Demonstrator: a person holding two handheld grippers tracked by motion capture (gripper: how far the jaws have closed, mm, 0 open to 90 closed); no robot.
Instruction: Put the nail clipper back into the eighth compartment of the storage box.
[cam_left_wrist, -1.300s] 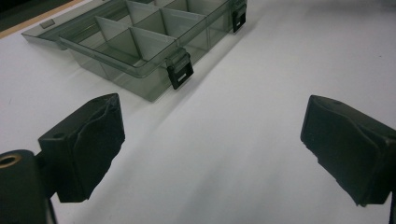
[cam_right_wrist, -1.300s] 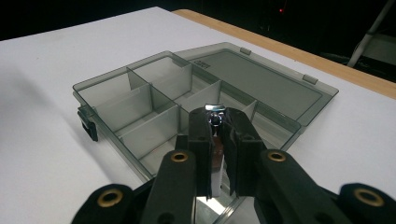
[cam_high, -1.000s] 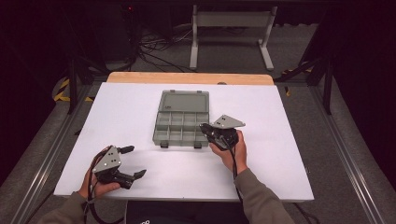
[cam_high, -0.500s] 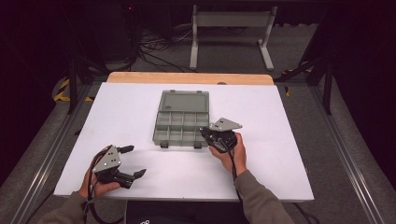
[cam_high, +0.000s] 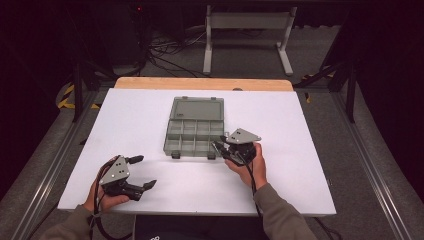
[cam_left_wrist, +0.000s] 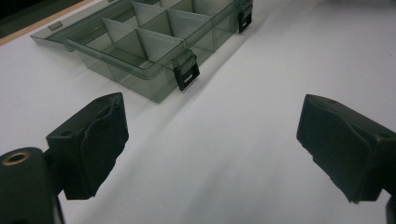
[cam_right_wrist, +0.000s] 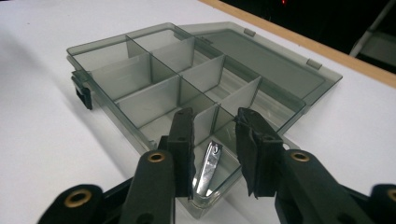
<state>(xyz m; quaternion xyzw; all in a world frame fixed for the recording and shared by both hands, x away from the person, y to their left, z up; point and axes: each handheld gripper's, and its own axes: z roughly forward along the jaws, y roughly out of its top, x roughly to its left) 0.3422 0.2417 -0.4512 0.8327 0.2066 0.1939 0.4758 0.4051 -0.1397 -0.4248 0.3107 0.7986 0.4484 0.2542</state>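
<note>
We see the white table (cam_high: 150, 115) spread wide, with a wooden strip along its far edge and dark floor and cables beyond. Near its middle lies the smoky clear organiser box (cam_high: 196, 131), its lid folded flat away from us and its divided tray open, two black latches on the near edge. In the left gripper view the same box (cam_left_wrist: 140, 42) sits ahead and to one side, well apart from the jaws. Next come our two hands: the left hand holds the left gripper (cam_high: 141, 172) near the near-left edge of the table, its jaws spread wide over bare table with nothing between them, as the left gripper view (cam_left_wrist: 212, 154) also shows. The right gripper (cam_high: 218, 146) sits at the near right corner of the box, and its jaws have just been opening. In the right gripper view (cam_right_wrist: 215, 140) they stand narrowly apart over the corner compartment. Smallest of all is the metal nail clipper (cam_right_wrist: 208, 165), lying in that corner compartment between and below the jaws, which do not press on it.
</note>
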